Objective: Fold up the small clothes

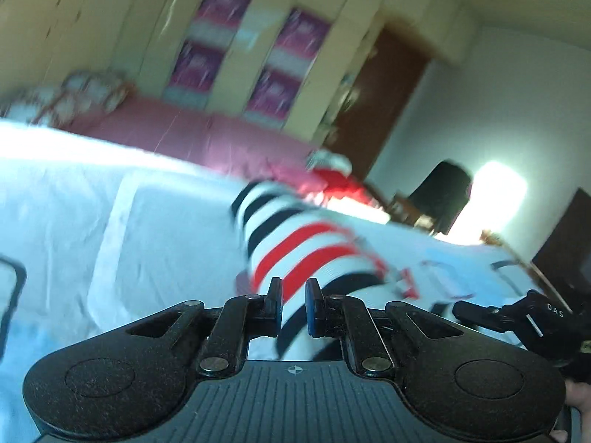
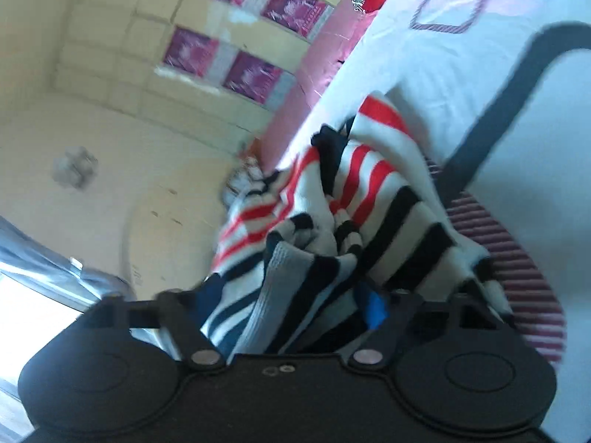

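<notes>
— Left gripper first: how do its fingers stand?

— Nearly closed on an edge of the striped garment, with only a narrow strip of fabric showing between the two pads. From there the cloth runs straight ahead and slightly right, its red, white and dark bands crossing that line, out over the white sheet of the bed.

— And the right gripper?

— Harder to say. In the right wrist view the striped garment is bunched right over the fingers, hiding them; fabric is probably pinched there, but the spread of the jaws cannot be told.

— So which way does the fold go?

— The garment's long axis leads away from both tools toward the far side of the bed, so the held near edge would likely carry forward along it. Both grippers sit at that same end; in the left view the right one shows just beside the cloth.
</notes>
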Demonstrator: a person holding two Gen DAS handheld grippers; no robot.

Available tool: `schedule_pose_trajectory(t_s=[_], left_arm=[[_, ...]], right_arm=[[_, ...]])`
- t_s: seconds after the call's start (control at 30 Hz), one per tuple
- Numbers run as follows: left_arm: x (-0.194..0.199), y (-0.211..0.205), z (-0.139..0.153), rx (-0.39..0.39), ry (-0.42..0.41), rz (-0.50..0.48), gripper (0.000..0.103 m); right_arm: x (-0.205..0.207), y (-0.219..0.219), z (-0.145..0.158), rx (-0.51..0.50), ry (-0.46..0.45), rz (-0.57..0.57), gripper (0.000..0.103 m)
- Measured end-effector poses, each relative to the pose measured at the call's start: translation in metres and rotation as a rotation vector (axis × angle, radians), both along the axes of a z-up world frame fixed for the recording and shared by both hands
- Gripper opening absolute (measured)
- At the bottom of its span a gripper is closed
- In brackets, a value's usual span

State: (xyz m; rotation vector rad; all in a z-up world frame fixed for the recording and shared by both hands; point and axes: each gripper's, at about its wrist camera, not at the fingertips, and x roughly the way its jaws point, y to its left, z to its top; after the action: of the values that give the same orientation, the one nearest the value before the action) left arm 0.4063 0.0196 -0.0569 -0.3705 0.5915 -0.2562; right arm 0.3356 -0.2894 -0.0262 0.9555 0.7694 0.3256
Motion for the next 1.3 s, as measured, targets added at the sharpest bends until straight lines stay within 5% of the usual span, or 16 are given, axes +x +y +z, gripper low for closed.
schedule_pose_trajectory(t_s=[0.03, 0.07, 0.23, 0.33, 0.4, 0.43, 0.63, 0.77, 0.9, 1.03, 1.1, 1.23, 1.3], left_arm=[[0.006, -0.002, -0.006, -0.013, 0.017, -0.006, 0.011], [0.009, -0.006, -0.010, -0.008, 0.025, -0.006, 0.011], [0.010, -0.028, -0.011, 0.041, 0.011, -0.035, 0.011], [0.026, -0.060, -0.012, 0.176, 0.028, -0.090, 0.011], [0.026, -0.077, -0.013, 0.273, 0.030, -0.110, 0.011], [0.025, -0.082, -0.007, 0.298, 0.025, -0.104, 0.011], [0.013, -0.075, 0.009, 0.283, 0.026, -0.117, 0.011], [0.020, -0.075, 0.009, 0.285, 0.023, -0.122, 0.011], [0.030, -0.069, 0.002, 0.277, 0.019, -0.114, 0.011], [0.033, -0.075, 0.006, 0.324, 0.046, -0.154, 0.011], [0.034, -0.069, 0.010, 0.280, 0.051, -0.137, 0.011], [0.022, -0.035, 0.013, 0.123, 0.062, -0.070, 0.011], [0.015, -0.026, 0.009, 0.053, 0.081, -0.083, 0.011]], right_arm=[[0.007, 0.010, 0.007, -0.098, 0.009, 0.008, 0.022], [0.010, 0.021, 0.016, -0.203, -0.008, 0.027, 0.016], [-0.031, 0.039, 0.067, -0.481, -0.311, 0.064, 0.013], [-0.056, 0.019, 0.051, -0.561, -0.305, 0.012, 0.013], [-0.045, -0.003, 0.013, -0.506, -0.098, -0.024, 0.015], [-0.045, -0.013, -0.001, -0.416, -0.066, -0.029, 0.016], [-0.056, -0.027, 0.000, -0.305, -0.065, -0.067, 0.028], [-0.049, -0.019, 0.007, -0.328, -0.079, -0.066, 0.014], [-0.047, -0.008, 0.011, -0.307, -0.155, -0.070, 0.013], [-0.045, -0.018, -0.018, -0.280, -0.024, -0.082, 0.016], [-0.048, -0.027, -0.022, -0.209, -0.013, -0.092, 0.025], [-0.063, -0.031, 0.005, -0.316, -0.076, -0.149, 0.056], [-0.074, -0.031, 0.014, -0.360, -0.105, -0.174, 0.058]])
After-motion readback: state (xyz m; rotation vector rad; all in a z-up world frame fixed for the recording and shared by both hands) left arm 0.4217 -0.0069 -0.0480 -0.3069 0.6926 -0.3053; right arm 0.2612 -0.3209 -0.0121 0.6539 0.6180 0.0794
